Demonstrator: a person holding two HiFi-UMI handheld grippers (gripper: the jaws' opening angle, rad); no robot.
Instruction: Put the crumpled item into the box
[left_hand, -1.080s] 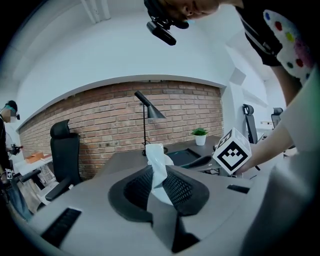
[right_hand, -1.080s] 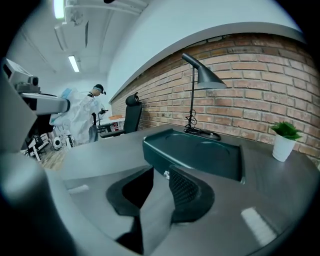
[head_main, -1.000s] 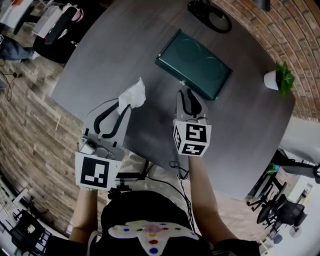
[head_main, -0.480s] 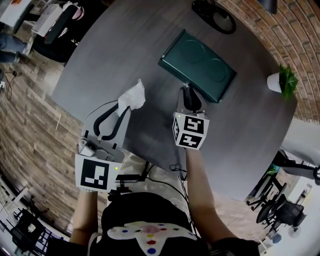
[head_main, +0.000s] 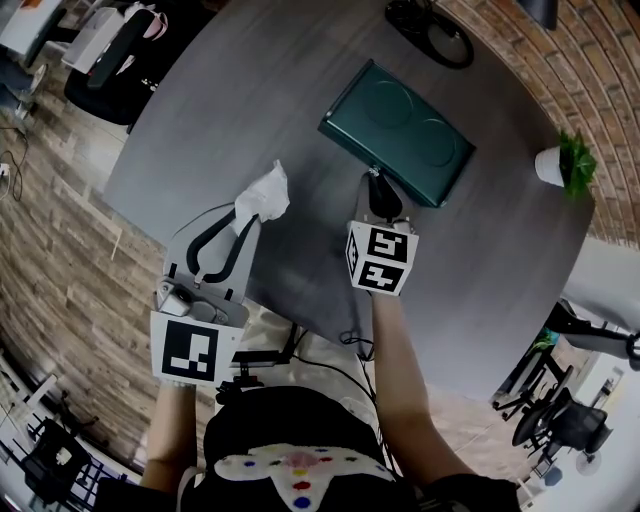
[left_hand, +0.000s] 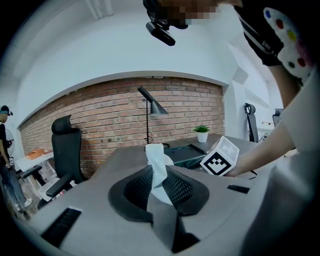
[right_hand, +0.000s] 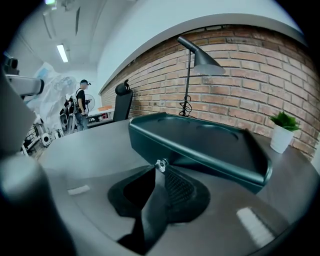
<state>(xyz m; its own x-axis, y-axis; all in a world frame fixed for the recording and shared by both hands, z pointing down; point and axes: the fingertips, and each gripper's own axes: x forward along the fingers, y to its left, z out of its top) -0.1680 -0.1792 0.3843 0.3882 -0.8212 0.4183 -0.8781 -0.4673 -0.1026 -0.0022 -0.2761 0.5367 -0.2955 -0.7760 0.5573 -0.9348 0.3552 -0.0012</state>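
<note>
The right gripper (head_main: 376, 182) has sunk to the closed box (head_main: 400, 135) at upper centre, fingers seemingly pinching its latch (right_hand: 160, 165) to open it; fingers of the left gripper (head_main: 250, 215) pinch the crumpled tissue (head_main: 263, 193), centre left.

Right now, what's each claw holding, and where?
Left claw pinches the crumpled tissue by its lower end; right claw grips the silver latch on the green box.
</note>
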